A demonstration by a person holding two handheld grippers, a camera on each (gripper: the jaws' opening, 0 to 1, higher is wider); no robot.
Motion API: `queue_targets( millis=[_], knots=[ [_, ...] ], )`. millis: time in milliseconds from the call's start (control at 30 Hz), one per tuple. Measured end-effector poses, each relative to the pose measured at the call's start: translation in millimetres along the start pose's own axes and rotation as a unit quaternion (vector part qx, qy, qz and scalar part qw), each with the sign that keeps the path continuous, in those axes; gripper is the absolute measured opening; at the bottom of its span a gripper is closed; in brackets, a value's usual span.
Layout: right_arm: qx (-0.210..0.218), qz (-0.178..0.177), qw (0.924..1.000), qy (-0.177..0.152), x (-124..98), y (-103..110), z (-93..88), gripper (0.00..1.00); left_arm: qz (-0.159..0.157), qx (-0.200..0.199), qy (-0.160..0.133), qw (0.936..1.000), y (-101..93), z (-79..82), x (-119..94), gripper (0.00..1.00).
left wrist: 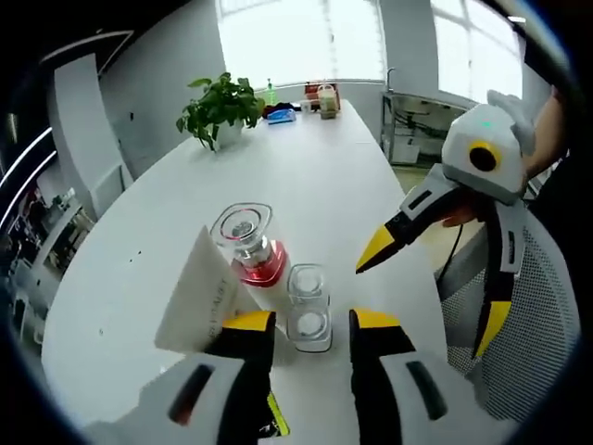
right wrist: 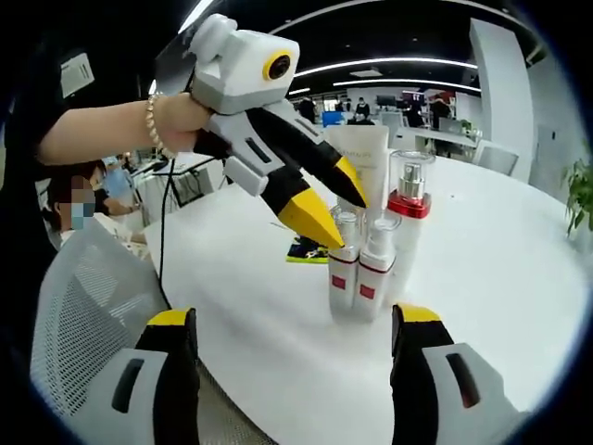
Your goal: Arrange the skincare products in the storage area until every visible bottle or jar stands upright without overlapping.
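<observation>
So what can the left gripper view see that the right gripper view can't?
Left gripper view alone: a potted plant and clutter at the table's far end by bright windows, plus a mesh chair.

Right gripper view alone: the hand holding the left gripper, a beaded bracelet, and office desks behind.

Both: the white table, a red-collared bottle, small clear-capped bottles and a white tube, all upright.
</observation>
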State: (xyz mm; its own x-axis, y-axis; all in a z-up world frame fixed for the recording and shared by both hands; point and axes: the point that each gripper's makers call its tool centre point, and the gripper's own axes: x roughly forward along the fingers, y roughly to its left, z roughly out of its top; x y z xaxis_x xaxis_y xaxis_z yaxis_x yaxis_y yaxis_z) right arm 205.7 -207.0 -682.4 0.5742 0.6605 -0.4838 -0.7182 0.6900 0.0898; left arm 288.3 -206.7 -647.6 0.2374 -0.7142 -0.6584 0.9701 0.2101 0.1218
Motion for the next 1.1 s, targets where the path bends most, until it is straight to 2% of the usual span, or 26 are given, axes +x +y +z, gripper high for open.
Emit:
queue_targets(
  millis=[367, 567, 867, 967, 1033, 1100],
  knots=[
    [-0.008, 0.0, 1.0, 0.004, -0.1, 1.5, 0.9, 0.86, 0.01, 0.004, -0.009, 0.9999, -7.9, 3.4, -21.9, 0.46],
    [-0.009, -0.003, 0.9999, 0.007, -0.3, 1.0, -0.9, 0.86, 0.022, -0.024, -0.018, 0.9993, -14.8, -1.5, -35.7, 0.5],
    [-0.026, -0.004, 0.9995, 0.02, -0.3, 3.5, -3.4, 0.86, 0.043, -0.073, -0.021, 0.9962, -19.4, -24.6, -55.5, 0.59],
    [-0.039, -0.012, 0.9988, 0.029, -1.1, 1.0, -5.5, 0.86, 0.053, -0.1, -0.021, 0.9933, -18.9, -35.3, -63.7, 0.6],
    [-0.031, -0.018, 0.999, 0.025, -1.9, -2.4, -3.6, 0.86, 0.058, -0.111, -0.024, 0.9918, -23.1, -38.3, -67.3, 0.61],
    [-0.027, -0.024, 0.9992, 0.019, -3.8, -6.0, -0.9, 0.86, 0.064, -0.13, -0.029, 0.989, -21.7, -48.7, -74.8, 0.62]
  ],
)
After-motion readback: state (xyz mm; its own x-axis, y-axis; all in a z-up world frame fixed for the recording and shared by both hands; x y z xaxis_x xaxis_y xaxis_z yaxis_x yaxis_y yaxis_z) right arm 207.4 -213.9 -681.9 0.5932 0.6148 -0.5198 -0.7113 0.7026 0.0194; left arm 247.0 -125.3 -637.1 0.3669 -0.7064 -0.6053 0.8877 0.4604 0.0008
